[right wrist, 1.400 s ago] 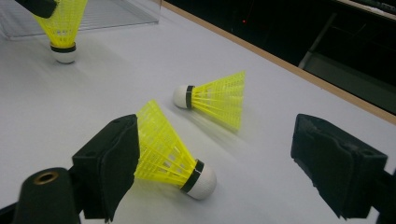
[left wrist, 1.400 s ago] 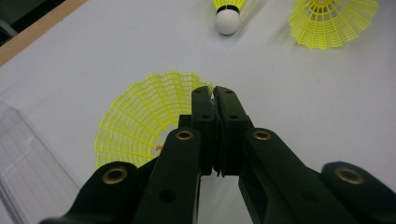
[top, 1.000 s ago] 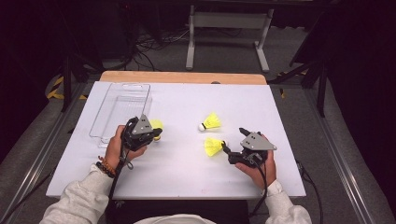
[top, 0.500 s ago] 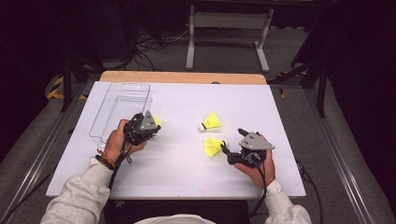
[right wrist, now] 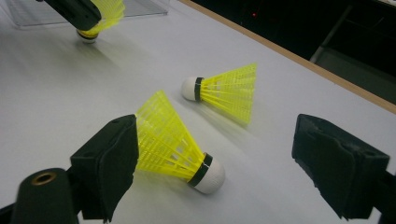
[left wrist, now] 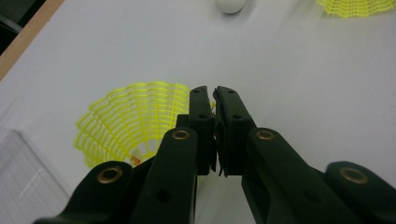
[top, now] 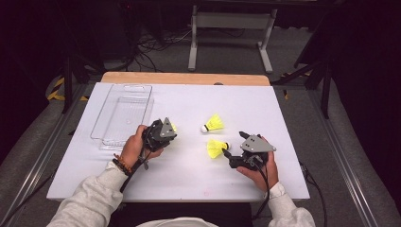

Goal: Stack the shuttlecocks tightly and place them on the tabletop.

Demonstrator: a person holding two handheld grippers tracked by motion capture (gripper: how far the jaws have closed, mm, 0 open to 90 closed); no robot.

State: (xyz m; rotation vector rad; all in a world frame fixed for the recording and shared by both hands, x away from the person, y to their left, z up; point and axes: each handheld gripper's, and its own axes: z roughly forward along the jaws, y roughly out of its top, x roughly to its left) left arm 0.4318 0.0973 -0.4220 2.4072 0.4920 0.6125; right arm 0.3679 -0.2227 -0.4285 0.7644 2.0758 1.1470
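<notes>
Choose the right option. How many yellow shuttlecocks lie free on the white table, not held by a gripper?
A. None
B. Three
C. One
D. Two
D: one shuttlecock and a second shuttlecock lie loose on the table, while the left gripper is shut on the rim of a third shuttlecock.

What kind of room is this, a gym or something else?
More likely a lab or studio set up for recording: a white table against dark surroundings, loose cables on the floor, and yellow shuttlecocks handled with a hand-held gripper.
</notes>
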